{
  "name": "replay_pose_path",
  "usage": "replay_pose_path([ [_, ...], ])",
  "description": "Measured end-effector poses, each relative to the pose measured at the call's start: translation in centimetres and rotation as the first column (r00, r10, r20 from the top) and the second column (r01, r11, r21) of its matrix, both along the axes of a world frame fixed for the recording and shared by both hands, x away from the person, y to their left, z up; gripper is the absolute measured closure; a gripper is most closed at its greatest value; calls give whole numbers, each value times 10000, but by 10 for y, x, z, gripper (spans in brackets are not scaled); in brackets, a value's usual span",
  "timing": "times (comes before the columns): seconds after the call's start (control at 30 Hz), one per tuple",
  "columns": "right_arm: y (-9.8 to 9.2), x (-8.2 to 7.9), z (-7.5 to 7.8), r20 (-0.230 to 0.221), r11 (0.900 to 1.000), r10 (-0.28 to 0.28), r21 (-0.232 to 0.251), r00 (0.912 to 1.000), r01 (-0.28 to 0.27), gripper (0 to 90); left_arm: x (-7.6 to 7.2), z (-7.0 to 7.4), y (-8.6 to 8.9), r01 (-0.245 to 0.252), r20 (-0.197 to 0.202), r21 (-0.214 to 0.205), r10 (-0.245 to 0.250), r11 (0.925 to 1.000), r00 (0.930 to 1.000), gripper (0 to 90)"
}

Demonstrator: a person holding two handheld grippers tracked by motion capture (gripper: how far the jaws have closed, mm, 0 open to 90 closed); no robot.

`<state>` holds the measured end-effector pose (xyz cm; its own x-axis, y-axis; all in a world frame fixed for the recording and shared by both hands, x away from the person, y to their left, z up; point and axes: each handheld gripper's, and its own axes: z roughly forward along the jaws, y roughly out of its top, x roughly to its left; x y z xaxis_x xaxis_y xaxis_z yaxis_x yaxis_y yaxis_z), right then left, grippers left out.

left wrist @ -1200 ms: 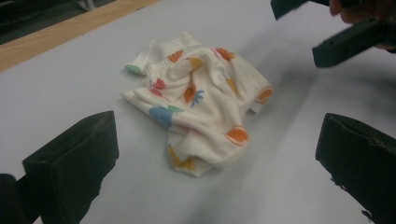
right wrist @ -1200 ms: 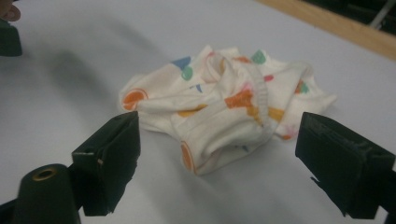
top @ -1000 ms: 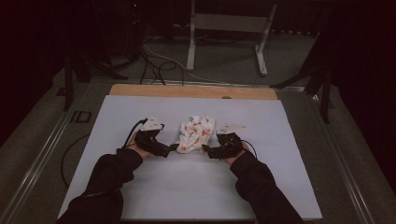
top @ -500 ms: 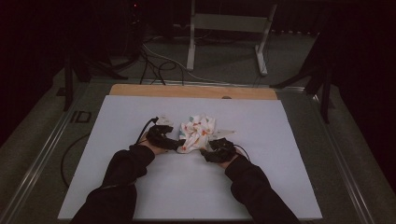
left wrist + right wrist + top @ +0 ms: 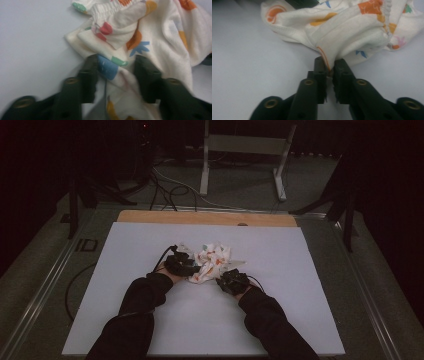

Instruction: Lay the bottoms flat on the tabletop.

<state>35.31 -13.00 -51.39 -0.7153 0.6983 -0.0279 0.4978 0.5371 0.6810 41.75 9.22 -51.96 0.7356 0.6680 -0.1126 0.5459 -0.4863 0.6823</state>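
The crumpled printed cloth [image 5: 211, 262] lies on the white tabletop [image 5: 300, 270]. The right gripper [image 5: 329, 65] pinches its hemmed edge. The left gripper [image 5: 116, 75] has been closing, with a fold between its fingers [image 5: 90, 75].

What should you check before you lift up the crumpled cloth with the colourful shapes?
1. Right gripper pinching a fold of the cloth: ok, jaws have just been closing and now pinch it.
2. Left gripper tight on the cloth: not ok, jaws have been closing, with cloth between them and a gap left.
3. Cloth lying on the white table: ok.
4. Cables away from the cloth: cannot tell.
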Motion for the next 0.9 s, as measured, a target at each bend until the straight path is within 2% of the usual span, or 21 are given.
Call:
replay_pose_path([
  [0.07,1,-1,1,153,9998,107,-143,9998,-105,852,1,0,-1,14,-20,-31,-14,10000,10000,720],
  [0.1,1,-1,1,153,9998,107,-143,9998,-105,852,1,0,-2,-8,-36,-29,8,10000,10000,720],
  [0.13,1,-1,2,148,9998,130,-145,9998,-127,858,1,0,-3,-96,-19,-17,96,10000,10000,817],
  [0.17,1,-1,2,148,9998,130,-145,9998,-127,858,1,1,-3,-131,12,0,131,9999,9999,817],
  [0.2,1,-2,2,242,9994,208,-283,9995,-201,862,-1,4,-3,-185,238,178,181,9997,9996,848],
  [0.27,0,-2,4,313,9994,217,-291,9993,-208,866,-2,6,-2,-242,332,156,236,9996,9992,857],
  [0.3,-2,-2,5,378,9992,247,-322,9990,-235,867,-4,10,1,-358,518,178,348,9992,9980,859],
  [0.37,-3,-3,6,404,9993,221,-308,9989,-209,867,-4,10,1,-358,518,178,348,9992,9980,860],
  [0.47,-10,-5,11,501,9994,189,-304,9986,-174,869,-9,21,17,-724,722,-25,724,9974,9948,863],
  [0.67,-15,-13,21,730,9980,487,-445,9961,-456,869,-20,32,25,-683,931,-101,690,9976,9933,863],
  [0.73,-15,-18,25,772,9972,600,-495,9952,-563,869,-31,38,28,-753,917,-234,772,9969,9928,863],
  [0.83,-16,-27,31,936,9946,902,-597,9915,-849,869,-47,43,30,-632,948,-126,641,9979,9934,862],
  [0.87,-17,-31,33,927,9938,988,-603,9908,-935,869,-47,43,30,-632,948,-126,641,9979,9934,862],
  [0.9,-18,-34,34,921,9940,999,-546,9907,-951,869,-60,44,33,-613,905,-238,632,9978,9939,862],
])
